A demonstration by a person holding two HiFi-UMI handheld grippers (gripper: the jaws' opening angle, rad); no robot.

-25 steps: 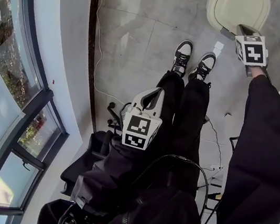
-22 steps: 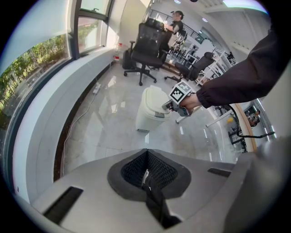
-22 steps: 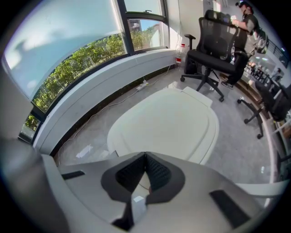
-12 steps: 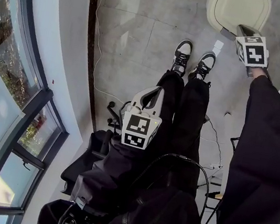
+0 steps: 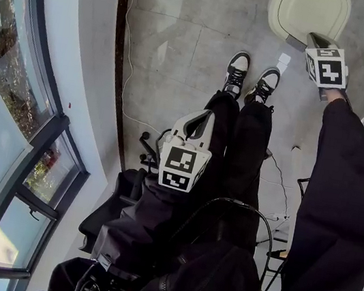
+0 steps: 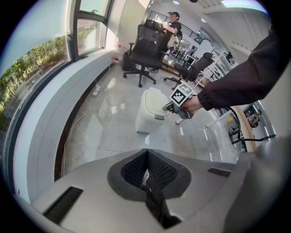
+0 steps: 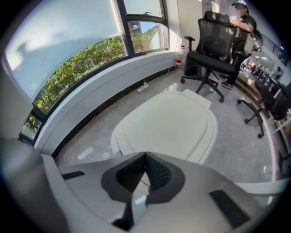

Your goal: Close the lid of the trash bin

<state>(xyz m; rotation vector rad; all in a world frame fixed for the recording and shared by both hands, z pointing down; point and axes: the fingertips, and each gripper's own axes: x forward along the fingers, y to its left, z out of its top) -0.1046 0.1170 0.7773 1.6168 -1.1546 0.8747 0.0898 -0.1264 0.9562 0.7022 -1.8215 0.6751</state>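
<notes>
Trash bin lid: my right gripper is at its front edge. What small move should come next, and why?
Probably lift the right gripper up and clear. The lid already looks flat on the trash bin in both gripper views, no gap showing, and the jaws are together, holding nothing, over its front edge. Contact cannot be told.

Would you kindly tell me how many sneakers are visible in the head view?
2: the left sneaker and the right sneaker, side by side on the tiled floor, near the trash bin.
</notes>
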